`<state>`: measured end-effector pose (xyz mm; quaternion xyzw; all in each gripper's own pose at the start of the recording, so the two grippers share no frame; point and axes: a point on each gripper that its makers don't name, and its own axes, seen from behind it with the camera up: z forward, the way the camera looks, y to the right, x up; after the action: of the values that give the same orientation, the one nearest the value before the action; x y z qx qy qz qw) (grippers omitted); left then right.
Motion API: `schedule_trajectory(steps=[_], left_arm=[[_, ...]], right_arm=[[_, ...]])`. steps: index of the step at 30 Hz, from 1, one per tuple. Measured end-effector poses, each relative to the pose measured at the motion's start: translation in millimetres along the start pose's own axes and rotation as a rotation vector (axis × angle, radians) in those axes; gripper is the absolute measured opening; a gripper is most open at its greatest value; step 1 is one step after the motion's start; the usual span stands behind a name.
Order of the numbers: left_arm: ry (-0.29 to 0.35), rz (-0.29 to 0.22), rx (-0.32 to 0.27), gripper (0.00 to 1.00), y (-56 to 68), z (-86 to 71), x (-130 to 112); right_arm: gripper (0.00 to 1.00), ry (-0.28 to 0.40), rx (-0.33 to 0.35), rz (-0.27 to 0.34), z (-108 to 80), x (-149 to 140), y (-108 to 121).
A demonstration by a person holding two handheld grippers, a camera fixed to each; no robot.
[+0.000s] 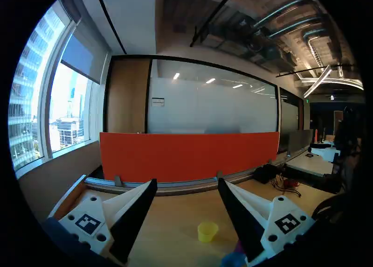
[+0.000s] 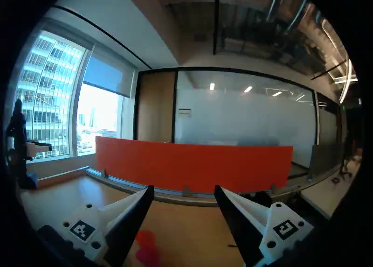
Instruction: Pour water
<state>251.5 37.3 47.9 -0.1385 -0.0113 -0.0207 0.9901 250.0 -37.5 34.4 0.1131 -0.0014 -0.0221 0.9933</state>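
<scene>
Left gripper (image 1: pixel 186 180) fingers spread, empty; right gripper (image 2: pixel 183 187) likewise. Yellow cup (image 1: pixel 207 231) upright on bench (image 1: pixel 172 220), low between left fingers (looks light, thin, crushable): pinch wall gently, mid-height.

Red thing (image 2: pixel 146 246) — blurred, perhaps cups.

An office: wooden desks (image 1: pixel 177 220) with an orange divider panel (image 1: pixel 186 155), glass-walled meeting room (image 1: pixel 214 103), high-rise windows (image 2: pixel 51 103).

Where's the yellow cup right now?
In the left gripper view, the yellow cup stands on the wooden desk, low between the open fingers of the left gripper.
</scene>
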Motion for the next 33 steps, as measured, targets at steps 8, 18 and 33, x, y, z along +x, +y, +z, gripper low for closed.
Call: schedule_trajectory(steps=[8,18,33], left_arm=[[-0.010,0.012,-0.092,0.97,14.5,-0.5,3],[-0.003,-0.002,-0.225,0.97,47.3,-2.9,9],[-0.001,-0.013,-0.330,0.97,71.2,-3.8,5]], right_arm=[[1.00,-0.005,0.142,-0.019,-4.1,-1,-26],[1.00,0.012,0.354,0.010,-16.6,14,-70],[1.00,-0.016,0.487,-0.010,-22.9,6,-90]])
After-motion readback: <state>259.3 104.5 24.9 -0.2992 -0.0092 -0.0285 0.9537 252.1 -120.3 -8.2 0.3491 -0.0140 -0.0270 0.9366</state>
